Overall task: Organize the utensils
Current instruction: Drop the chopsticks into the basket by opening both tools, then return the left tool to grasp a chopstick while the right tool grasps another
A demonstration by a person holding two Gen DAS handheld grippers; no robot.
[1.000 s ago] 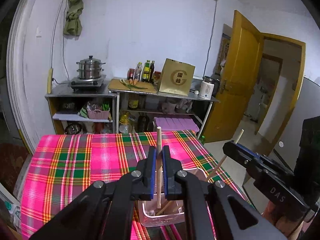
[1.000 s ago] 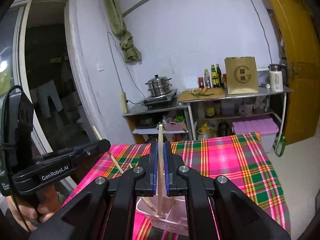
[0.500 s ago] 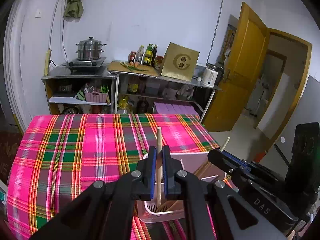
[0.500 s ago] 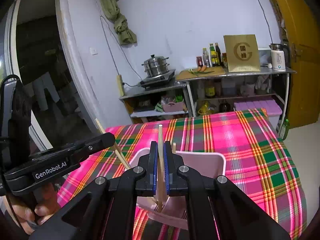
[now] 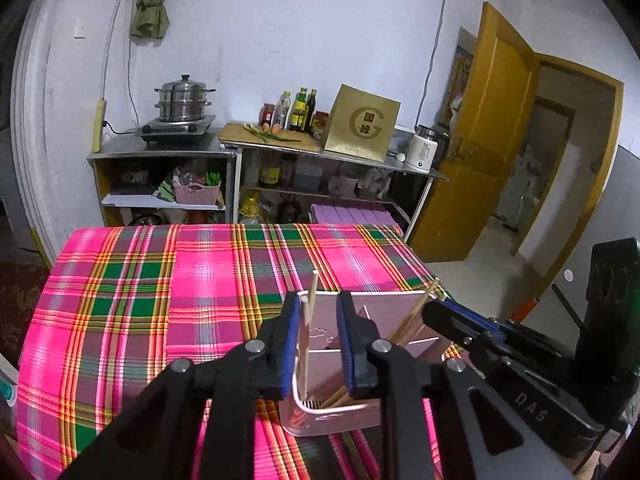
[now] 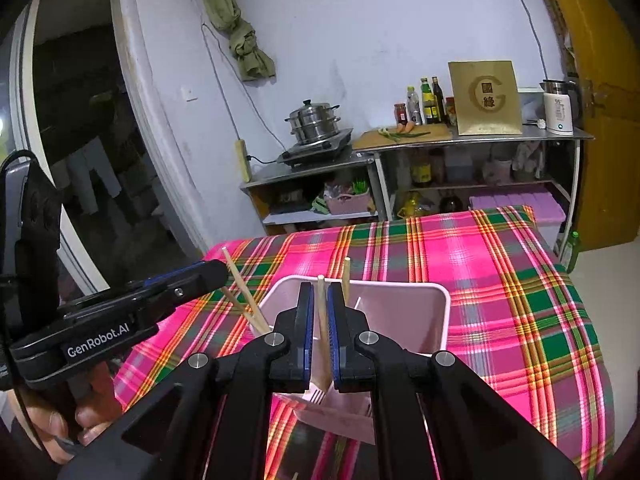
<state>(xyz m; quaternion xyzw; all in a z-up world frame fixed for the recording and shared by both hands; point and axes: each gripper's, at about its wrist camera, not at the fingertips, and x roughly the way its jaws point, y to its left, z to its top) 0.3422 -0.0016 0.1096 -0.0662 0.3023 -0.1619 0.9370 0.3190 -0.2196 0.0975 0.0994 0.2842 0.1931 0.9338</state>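
Note:
A pink utensil holder (image 5: 384,302) (image 6: 400,286) stands on the plaid table. In the left wrist view my left gripper (image 5: 319,300) hangs over the holder's near compartment. Its jaws are opening, and a wooden chopstick (image 5: 309,312) stands loose between them, leaning on the left pad with its foot in the holder. In the right wrist view my right gripper (image 6: 320,312) is shut on another chopstick (image 6: 321,300), whose lower end is inside the holder. More chopsticks (image 6: 240,288) lean in the holder's left side. Each gripper shows at the edge of the other's view.
The pink and green plaid tablecloth (image 5: 160,300) covers the table. Behind it are steel shelves (image 5: 168,152) with a steamer pot (image 5: 182,100), bottles, a gold box (image 5: 362,124) and a kettle. A yellow door (image 5: 480,132) stands open at right. A hand (image 6: 60,428) holds the left gripper.
Both grippers have sunk toward the holder, lowering their chopsticks into it. The left jaws have parted, and that chopstick now leans free.

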